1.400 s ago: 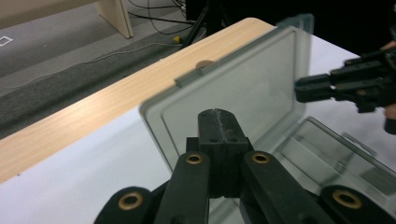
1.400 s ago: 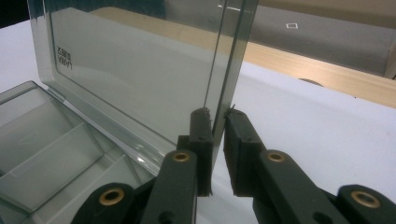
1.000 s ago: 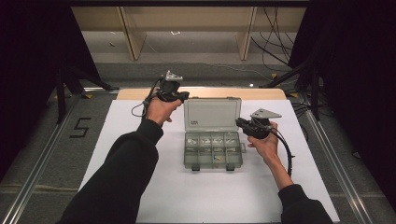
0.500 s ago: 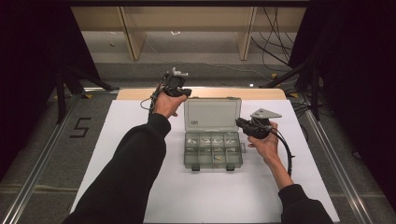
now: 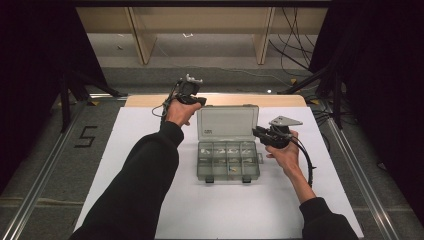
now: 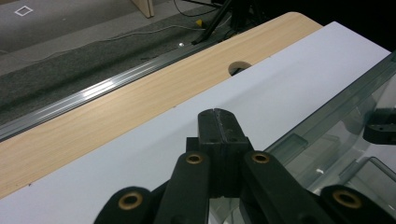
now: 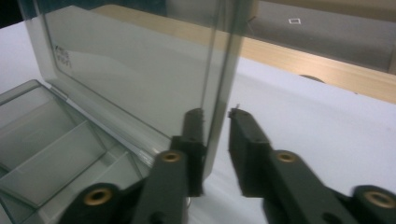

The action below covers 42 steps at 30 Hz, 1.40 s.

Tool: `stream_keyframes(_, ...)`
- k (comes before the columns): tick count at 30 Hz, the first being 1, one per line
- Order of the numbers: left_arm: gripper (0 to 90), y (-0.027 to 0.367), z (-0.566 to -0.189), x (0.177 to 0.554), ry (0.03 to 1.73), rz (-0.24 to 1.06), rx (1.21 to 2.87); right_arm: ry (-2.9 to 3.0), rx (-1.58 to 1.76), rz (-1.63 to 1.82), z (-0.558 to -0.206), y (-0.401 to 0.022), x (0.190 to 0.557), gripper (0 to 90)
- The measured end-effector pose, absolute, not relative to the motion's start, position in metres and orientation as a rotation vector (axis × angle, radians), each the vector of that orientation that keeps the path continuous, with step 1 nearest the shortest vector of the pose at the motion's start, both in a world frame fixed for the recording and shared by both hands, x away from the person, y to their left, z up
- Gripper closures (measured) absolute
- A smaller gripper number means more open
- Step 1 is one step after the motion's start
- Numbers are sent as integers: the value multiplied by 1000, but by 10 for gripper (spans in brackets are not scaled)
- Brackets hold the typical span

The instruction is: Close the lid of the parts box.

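Two grippers flank the open box (image 5: 228,161): left gripper (image 5: 199,101) jaws together, right gripper (image 5: 259,133) jaws opening astride its lid (image 7: 140,70).

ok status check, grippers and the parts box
Left gripper shut, empty, by the box's far left corner. Right gripper jaws just opening, straddling the upright lid edge, one pad touching. Parts box open on the white sheet.
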State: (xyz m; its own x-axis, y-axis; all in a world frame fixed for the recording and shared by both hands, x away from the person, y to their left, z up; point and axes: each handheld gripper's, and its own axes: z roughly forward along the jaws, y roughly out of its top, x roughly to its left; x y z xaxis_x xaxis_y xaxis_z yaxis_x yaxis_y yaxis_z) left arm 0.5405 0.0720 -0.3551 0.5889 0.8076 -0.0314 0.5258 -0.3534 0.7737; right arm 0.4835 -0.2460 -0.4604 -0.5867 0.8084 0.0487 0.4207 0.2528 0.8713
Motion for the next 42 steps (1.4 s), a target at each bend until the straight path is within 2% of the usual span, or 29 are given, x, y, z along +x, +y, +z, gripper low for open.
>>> stream_keyframes(5,898,73,-355,532,1038,430,2030,2082,1143,1369,-447,-249,475,524)
stream_keyframes(10,899,72,-356,522,1016,462,2009,2094,1121,1358,-430,-246,459,415)
stream_keyframes(11,898,76,-355,525,868,499,2095,2092,1126,1359,-428,-245,456,397)
stream_keyframes(12,899,72,-357,517,925,434,2056,2096,1129,1359,-424,-244,452,377)
stream_keyframes(13,898,72,-357,514,908,437,2061,2082,1131,1363,-421,-244,449,366)
stream_keyframes(14,898,68,-359,507,974,384,2018,2094,1138,1356,-417,-244,444,358)
stream_keyframes(24,898,75,-370,474,912,326,2009,2126,1047,1359,-398,-247,403,249)
stream_keyframes(32,898,78,-380,447,856,286,1990,2149,990,1399,-387,-250,383,247)
stream_keyframes(37,899,80,-388,430,836,280,1971,2160,945,1410,-382,-247,376,309)
stream_keyframes(42,898,79,-397,417,821,260,1951,2186,930,1431,-380,-243,374,427)
